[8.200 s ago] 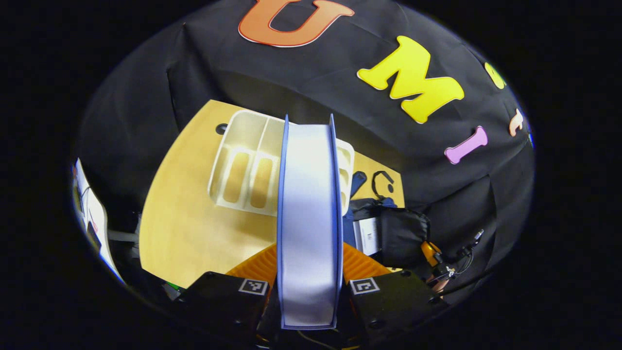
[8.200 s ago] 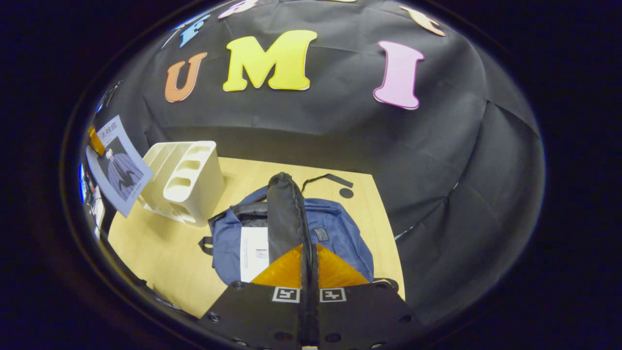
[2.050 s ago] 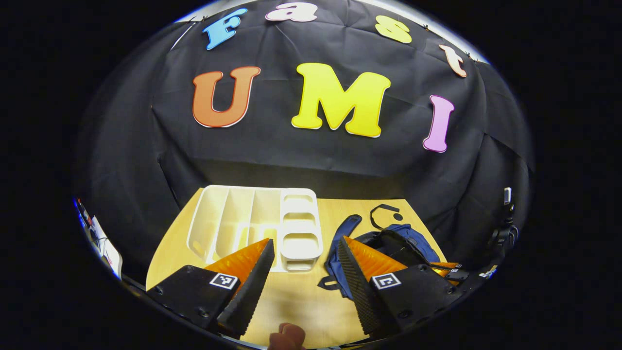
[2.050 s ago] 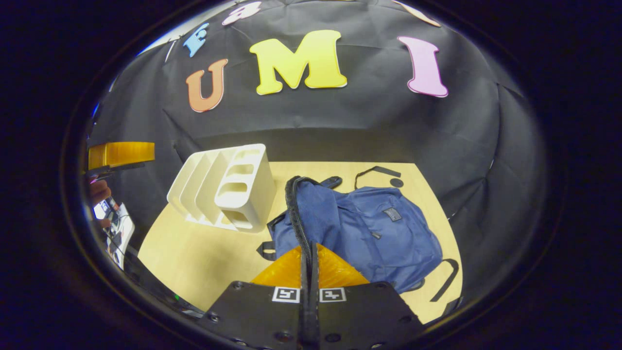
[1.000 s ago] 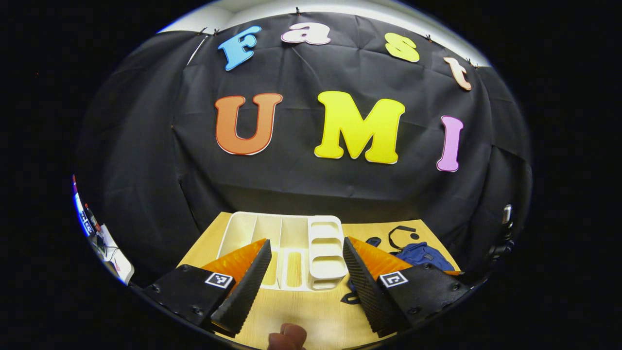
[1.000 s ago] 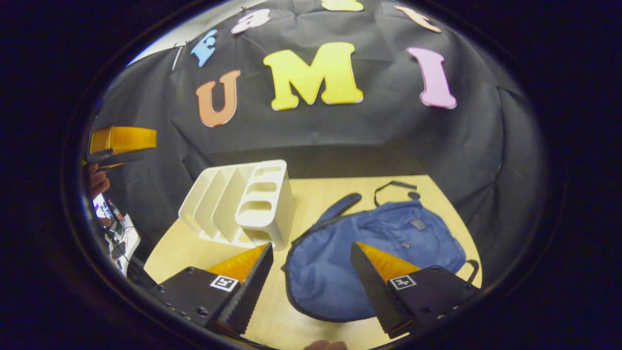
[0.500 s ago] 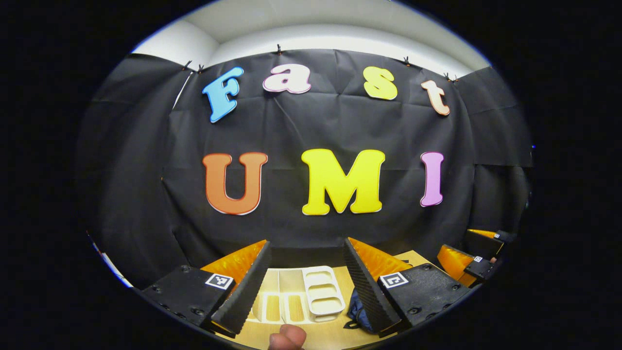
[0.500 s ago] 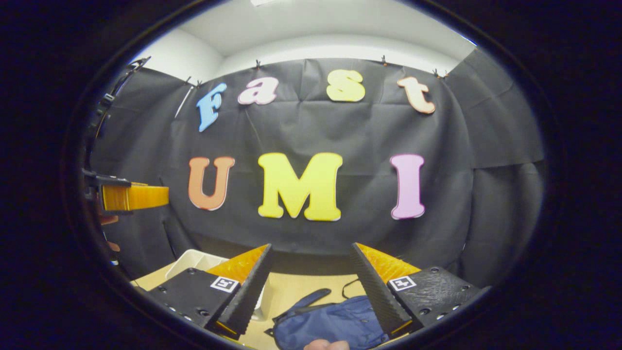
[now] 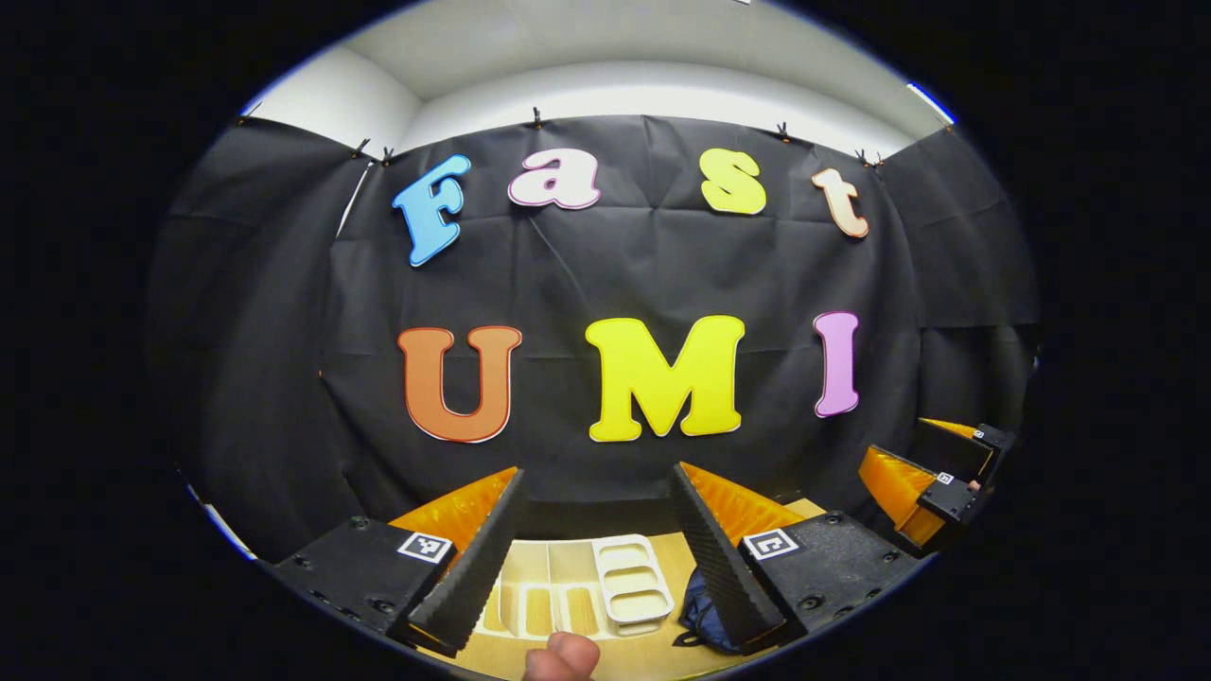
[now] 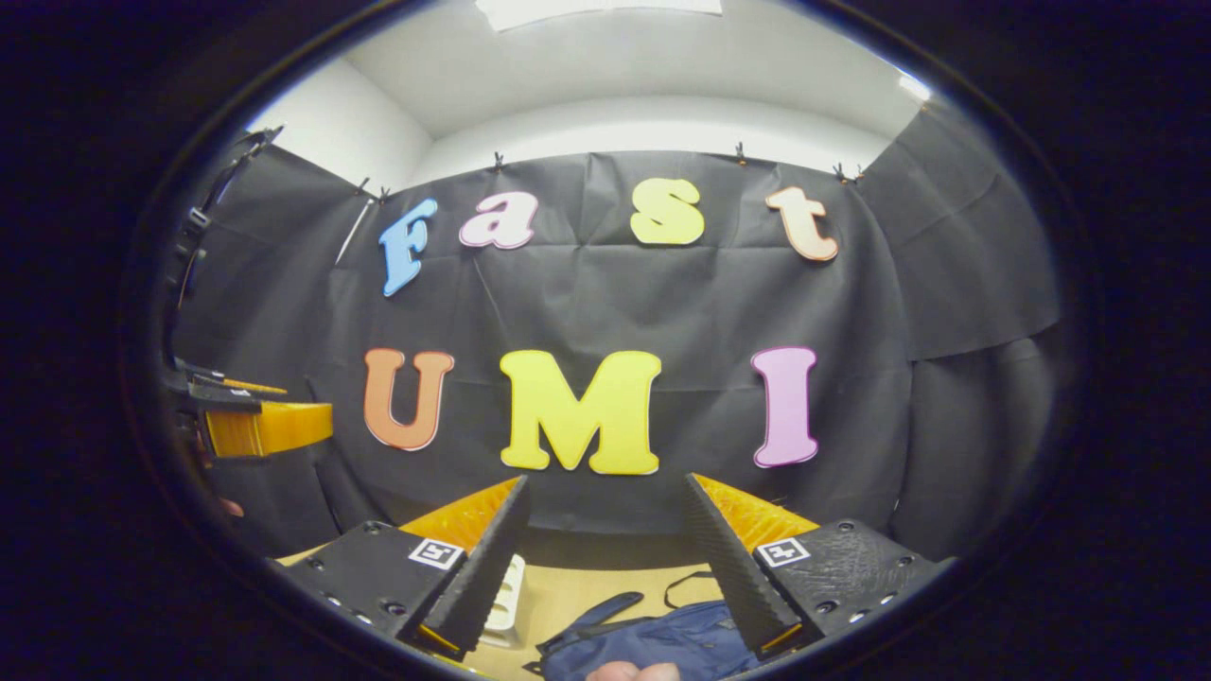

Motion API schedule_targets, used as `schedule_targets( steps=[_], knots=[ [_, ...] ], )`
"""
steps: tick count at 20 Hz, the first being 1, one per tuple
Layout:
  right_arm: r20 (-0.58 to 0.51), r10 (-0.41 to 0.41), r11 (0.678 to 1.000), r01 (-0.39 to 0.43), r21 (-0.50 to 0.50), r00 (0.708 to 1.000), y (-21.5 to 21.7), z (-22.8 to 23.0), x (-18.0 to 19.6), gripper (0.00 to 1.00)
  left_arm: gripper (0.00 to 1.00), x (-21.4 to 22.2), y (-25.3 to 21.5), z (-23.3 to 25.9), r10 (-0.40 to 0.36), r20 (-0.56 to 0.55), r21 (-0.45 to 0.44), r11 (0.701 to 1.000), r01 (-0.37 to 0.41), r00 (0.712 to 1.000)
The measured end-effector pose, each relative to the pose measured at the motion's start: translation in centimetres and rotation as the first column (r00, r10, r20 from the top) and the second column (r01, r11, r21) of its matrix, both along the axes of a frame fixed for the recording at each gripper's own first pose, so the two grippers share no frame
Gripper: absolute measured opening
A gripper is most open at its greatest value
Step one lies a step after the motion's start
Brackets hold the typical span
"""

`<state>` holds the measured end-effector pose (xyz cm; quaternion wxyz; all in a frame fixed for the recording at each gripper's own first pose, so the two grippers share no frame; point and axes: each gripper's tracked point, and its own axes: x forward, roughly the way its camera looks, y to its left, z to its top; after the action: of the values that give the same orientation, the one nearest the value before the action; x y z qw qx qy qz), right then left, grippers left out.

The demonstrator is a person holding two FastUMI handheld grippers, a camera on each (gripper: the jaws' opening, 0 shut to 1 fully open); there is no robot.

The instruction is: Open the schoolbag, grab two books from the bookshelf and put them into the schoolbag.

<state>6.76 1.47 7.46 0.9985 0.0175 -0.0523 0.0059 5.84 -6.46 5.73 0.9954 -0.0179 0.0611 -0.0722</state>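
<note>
**Left gripper view and right gripper view: both tools wide and empty, raised toward the wall**

Left gripper view puts your left gripper (image 9: pixel 596 530) at the bottom with its fingers spread wide and nothing between them. Your fingertip (image 9: pixel 563 654) pokes in at the lower edge. Between those fingers, low down, stands the white bookshelf (image 9: pixel 577 586) on the table (image 9: pixel 653 653); its slots look bare, with a stack of rounded openings on its right end. Just right of it, a corner of the blue schoolbag (image 9: pixel 705 615) peeks past the right finger. Farther right, your right gripper (image 9: pixel 932 478) hangs in the air above the table.

In the right gripper view, your right gripper (image 10: pixel 605 539) is also spread wide and empty. Below it the schoolbag (image 10: pixel 662 638) lies flat on the table (image 10: pixel 568 586), its strap (image 10: pixel 605 605) trailing toward the far left and a thin loop (image 10: pixel 686 582) behind it. The bookshelf's (image 10: pixel 511 591) end shows just left of the bag, beside the left finger. Your left gripper (image 10: pixel 265 426) floats at the far left edge. Bare tabletop lies between bag and wall. Whether the bag's opening is zipped cannot be told.
</note>
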Motion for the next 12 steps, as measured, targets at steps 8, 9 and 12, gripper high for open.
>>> schedule_targets(
  steps=[8,9,12],
  knots=[
    [-0.019,-0.011,0.999,0.012,0.049,1.000,0.1,0.0,0.1,0.96,0.96,-0.3,1.1,-0.6,0.030,0.005,-0.060,0.998,-0.030,1.000],
    [-0.020,-0.006,0.999,0.007,0.046,1.000,0.4,-0.1,0.1,0.93,0.96,-0.4,1.3,-0.8,0.032,0.000,-0.061,0.998,-0.031,1.000],
    [-0.031,0.013,1.000,-0.012,0.020,0.999,1.1,-0.4,0.0,0.93,0.96,-0.7,2.1,-1.2,0.049,-0.007,-0.058,0.997,-0.049,0.999]
  ],
)
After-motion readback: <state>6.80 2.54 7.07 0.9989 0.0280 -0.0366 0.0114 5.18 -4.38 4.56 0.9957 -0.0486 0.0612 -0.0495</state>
